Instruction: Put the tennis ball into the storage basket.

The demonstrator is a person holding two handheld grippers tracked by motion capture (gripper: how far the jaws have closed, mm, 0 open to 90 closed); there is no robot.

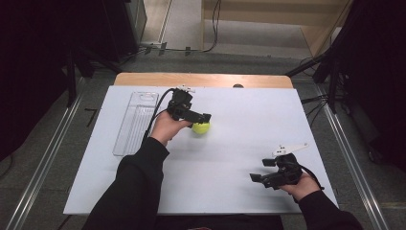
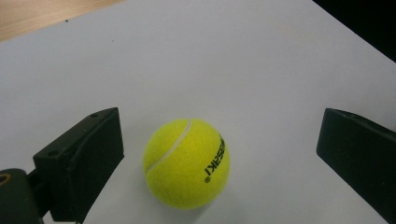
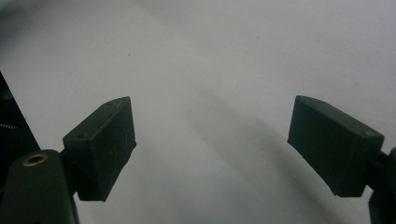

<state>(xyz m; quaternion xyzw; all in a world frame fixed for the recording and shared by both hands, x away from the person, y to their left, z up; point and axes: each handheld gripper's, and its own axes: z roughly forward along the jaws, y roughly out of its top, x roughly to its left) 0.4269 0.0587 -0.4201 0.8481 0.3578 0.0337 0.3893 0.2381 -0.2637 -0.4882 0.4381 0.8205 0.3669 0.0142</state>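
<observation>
Item inspected: one yellow tennis ball (image 2: 187, 163), resting on the white table surface (image 1: 239, 139), slightly left of centre and toward the far half. In the left gripper view the ball shows a white curved seam and black printed lettering on its side. It sits between the two black jaws of the left gripper (image 2: 219, 154), nearer the jaw at the left of that view. Bare white surface is visible between the ball and each jaw, so neither touches it. The jaws are spread wide and grasp nothing.

In the high view the left gripper (image 1: 203, 120) lies at the ball (image 1: 201, 128), held by the person's left hand (image 1: 167, 127), whose dark sleeve runs in from the bottom edge. A black cable loops from the gripper's rear toward the far side.

The right gripper (image 3: 212, 144) is well apart from the ball, near the right front corner of the surface. Its jaws stand wide apart over bare white surface, with nothing between them; a soft shadow crosses the surface beneath. In the high view the right gripper (image 1: 258, 170) is held by the right hand (image 1: 299, 184) and points left, with a white plate on top.

A clear plastic tray (image 1: 136, 122) lies lengthwise along the left side of the surface, separate from the ball and the left gripper. A light wooden table edge (image 1: 201, 79) shows beyond the far edge of the white surface.
</observation>
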